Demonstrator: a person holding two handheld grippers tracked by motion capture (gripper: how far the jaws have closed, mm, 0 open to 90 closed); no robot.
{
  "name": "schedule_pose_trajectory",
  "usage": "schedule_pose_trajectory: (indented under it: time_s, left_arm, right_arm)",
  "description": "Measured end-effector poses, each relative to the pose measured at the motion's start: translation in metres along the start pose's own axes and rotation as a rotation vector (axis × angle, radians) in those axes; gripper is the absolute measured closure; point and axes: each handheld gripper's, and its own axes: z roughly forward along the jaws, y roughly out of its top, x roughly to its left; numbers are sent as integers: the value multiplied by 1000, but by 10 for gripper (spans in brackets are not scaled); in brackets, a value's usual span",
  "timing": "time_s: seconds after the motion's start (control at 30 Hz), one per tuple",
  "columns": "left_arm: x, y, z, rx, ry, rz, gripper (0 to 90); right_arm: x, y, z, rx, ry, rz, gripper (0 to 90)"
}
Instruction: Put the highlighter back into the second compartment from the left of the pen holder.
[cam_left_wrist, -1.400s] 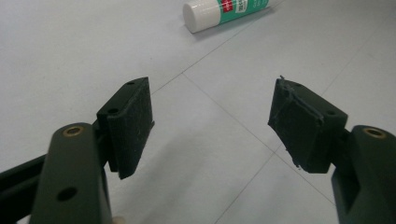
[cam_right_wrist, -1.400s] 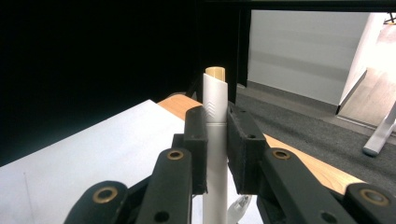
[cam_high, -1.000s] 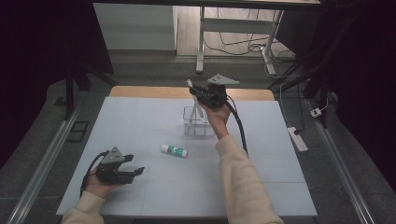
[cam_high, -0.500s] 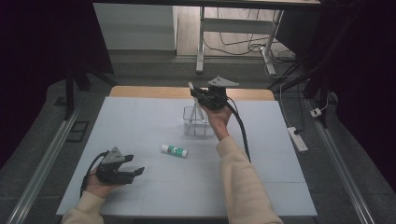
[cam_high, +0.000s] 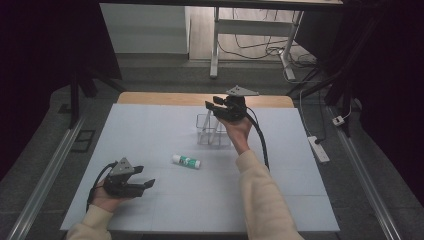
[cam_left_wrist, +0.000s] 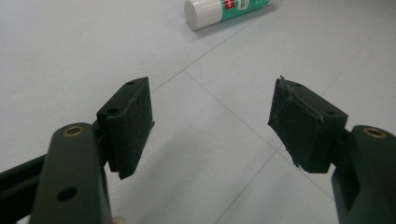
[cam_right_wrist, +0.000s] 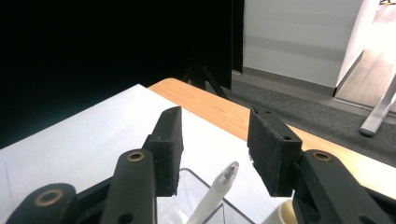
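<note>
White-covered table (cam_high: 150, 130) bears a clear holder (cam_high: 212, 131) and perhaps a glue stick (cam_high: 186, 161).

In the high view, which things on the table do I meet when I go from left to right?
Left gripper → glue stick → clear container with a pen inside; the right gripper is above the container, so its place in the order is unclear.

— what's on the white mat?
— a glue stick (cam_high: 186, 161), white with a green label, lying flat at centre frame.
— and above it?
— a clear box (cam_high: 212, 129), upright, a white pen (cam_right_wrist: 214, 193) leaning inside.
</note>
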Motion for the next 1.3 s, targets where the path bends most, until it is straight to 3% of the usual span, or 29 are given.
schedule_pose_trajectory:
  time_s: [0.53, 0.7, 1.3]
  left_arm:
    - [0, 0, 1, 6, 2, 2, 305]
    - [0, 0, 1, 6, 4, 3, 305]
    - [4, 7, 9, 5, -4, 12, 308]
  right_arm:
    - [-3, -11, -21, 47, 24, -30, 552]
    - [-5, -19, -33, 58, 43, -15, 551]
    - [-23, -66, -109, 153, -3, -17, 524]
